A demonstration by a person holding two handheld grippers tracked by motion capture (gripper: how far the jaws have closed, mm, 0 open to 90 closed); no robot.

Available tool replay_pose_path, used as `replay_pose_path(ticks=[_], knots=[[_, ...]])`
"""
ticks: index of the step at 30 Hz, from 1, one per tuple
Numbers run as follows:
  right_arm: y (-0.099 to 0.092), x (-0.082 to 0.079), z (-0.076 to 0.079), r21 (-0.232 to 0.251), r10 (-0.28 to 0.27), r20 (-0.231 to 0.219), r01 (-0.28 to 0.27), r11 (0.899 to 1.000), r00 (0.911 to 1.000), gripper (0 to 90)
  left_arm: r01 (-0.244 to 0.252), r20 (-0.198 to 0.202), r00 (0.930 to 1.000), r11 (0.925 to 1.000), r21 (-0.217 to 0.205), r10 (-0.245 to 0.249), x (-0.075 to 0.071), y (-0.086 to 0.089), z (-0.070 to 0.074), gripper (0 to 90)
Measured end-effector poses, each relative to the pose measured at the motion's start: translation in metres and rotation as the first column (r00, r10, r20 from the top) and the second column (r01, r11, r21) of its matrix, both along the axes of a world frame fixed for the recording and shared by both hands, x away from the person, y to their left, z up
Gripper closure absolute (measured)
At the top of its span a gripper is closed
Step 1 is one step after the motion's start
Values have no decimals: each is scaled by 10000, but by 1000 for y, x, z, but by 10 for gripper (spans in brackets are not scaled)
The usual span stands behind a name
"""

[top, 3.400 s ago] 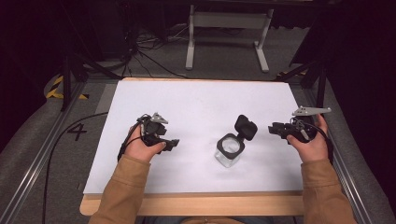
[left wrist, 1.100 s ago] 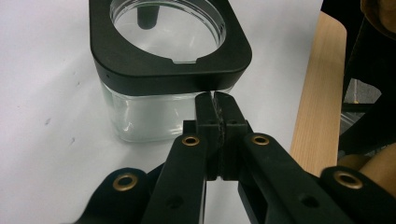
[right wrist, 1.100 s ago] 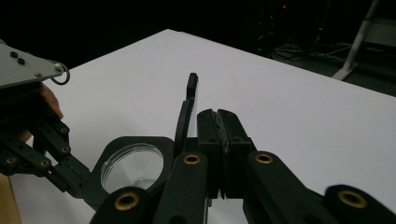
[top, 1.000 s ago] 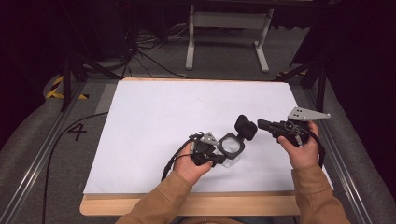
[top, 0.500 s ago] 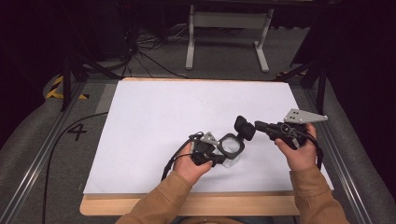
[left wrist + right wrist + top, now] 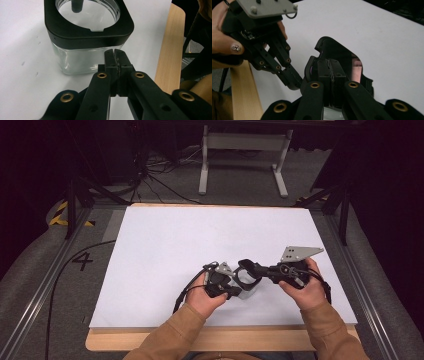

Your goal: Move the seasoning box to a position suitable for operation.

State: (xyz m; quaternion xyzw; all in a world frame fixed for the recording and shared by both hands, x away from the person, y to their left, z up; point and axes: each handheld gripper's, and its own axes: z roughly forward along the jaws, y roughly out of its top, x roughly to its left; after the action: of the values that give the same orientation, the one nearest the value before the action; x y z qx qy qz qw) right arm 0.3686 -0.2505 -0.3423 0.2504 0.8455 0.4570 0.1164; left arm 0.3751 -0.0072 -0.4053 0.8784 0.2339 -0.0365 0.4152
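Glass jar (image 6: pixel 82 60), square-sided with a black collar (image 6: pixel 87 30) around its round mouth, stands on the white table sheet (image 6: pixel 200 245) directly ahead of the left gripper (image 6: pixel 115 53), whose two jaws are pressed flat together with no gap and nothing between them. In the left gripper view their joined tips sit at the jar's near wall just under the collar's rim; whether they actually touch the glass cannot be told from this angle. From above, the left gripper (image 6: pixel 231 292) lies low beside the jar (image 6: pixel 248 289) on its left, gripped by the person's left hand (image 6: pixel 202 297), with its cable (image 6: pixel 182 295) trailing back toward the table's near edge. The jar's black hinged lid (image 6: pixel 339 56) stands open, just ahead of the right gripper (image 6: pixel 329 67). That gripper's jaws are also closed against each other, empty, with their tips right at the lid's inner face, close enough that contact cannot be ruled in or out. In the high view the right gripper (image 6: pixel 256 268) reaches in from the jar's right, its tips meeting the lid (image 6: pixel 245 266), held by the right hand (image 6: pixel 302 287) under its grey three-cornered plate (image 6: pixel 299 253). The wooden table edge (image 6: pixel 170 47) runs to the right of the left gripper's jaws.
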Motion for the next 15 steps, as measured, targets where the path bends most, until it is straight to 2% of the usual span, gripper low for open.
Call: replay_pose_path(ticks=[3,4,5,7,9,13,15], knots=[[4,0,-4,-217,134,-153,-137,9997,9998,896,12,-6,10000,10000,4,-12,0,0,0,899],[6,1,-6,-366,195,-234,-204,9991,9995,895,-86,67,9999,9998,-195,87,0,-1,-2,899],[9,1,-11,-643,242,-366,-266,9976,9990,895,-88,93,9999,9998,-182,89,0,-1,-2,896],[10,1,-12,-720,255,-411,-284,9970,9988,895,-79,75,9999,9998,-173,80,0,-1,-2,896],[14,2,-17,-1129,294,-611,-362,9929,9977,894,-65,78,9999,9998,-194,66,0,0,-1,895],[14,2,-18,-1103,285,-577,-348,9933,9979,887,-76,27,10000,9998,-187,77,0,0,0,893],[14,0,-16,-984,269,-410,-308,9947,9988,887,-74,57,10000,9997,-250,76,0,2,1,892]])
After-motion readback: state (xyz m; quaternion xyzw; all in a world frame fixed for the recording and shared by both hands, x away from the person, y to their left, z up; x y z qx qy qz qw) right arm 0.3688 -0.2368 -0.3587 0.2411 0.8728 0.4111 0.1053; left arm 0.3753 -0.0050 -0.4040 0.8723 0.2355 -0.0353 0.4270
